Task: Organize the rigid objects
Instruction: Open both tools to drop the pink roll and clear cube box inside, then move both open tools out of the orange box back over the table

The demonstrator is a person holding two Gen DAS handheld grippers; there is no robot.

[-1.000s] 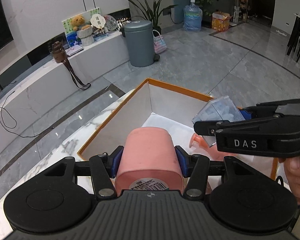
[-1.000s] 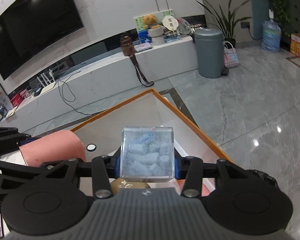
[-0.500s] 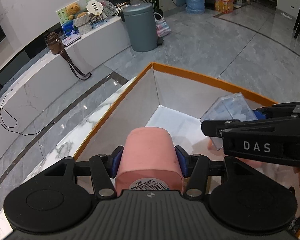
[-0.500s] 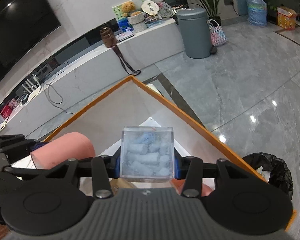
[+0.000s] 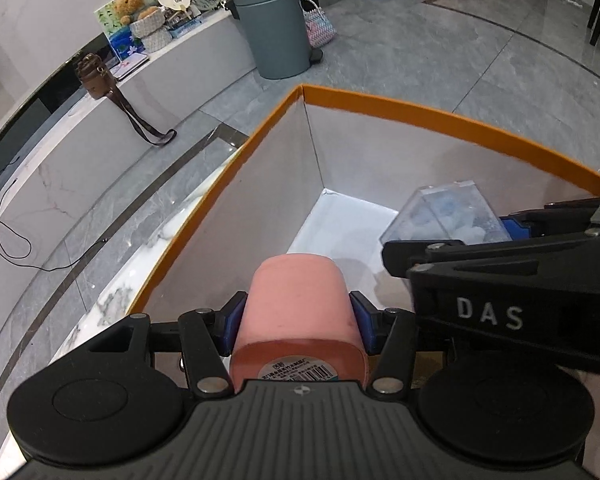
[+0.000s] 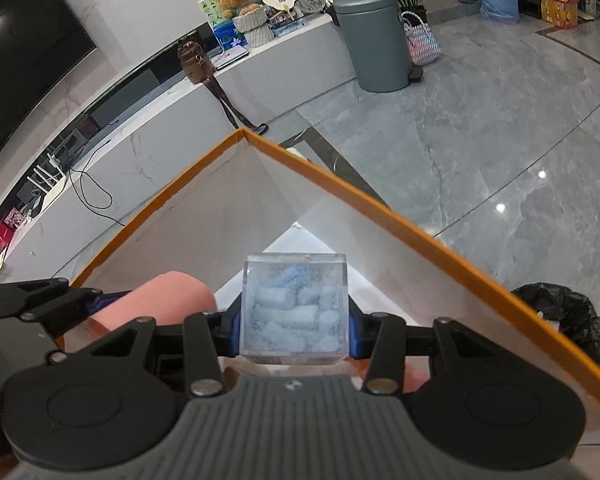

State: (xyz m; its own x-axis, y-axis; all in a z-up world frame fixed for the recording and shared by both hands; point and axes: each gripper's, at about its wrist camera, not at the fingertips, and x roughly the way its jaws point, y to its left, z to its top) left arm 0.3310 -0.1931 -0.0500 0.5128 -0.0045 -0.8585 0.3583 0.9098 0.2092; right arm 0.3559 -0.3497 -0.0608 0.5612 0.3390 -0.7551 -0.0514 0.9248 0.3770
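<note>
Pink cup (image 5: 298, 312) clamped in our left gripper (image 5: 297, 320), clear cube (image 6: 294, 306) in right gripper (image 6: 293, 320); both over orange-rimmed box (image 5: 440, 116), 12 o'clock corner; release pending.

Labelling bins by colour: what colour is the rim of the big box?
Orange, on the box rim; its inner walls are white. Clearest in the right wrist view.
</note>
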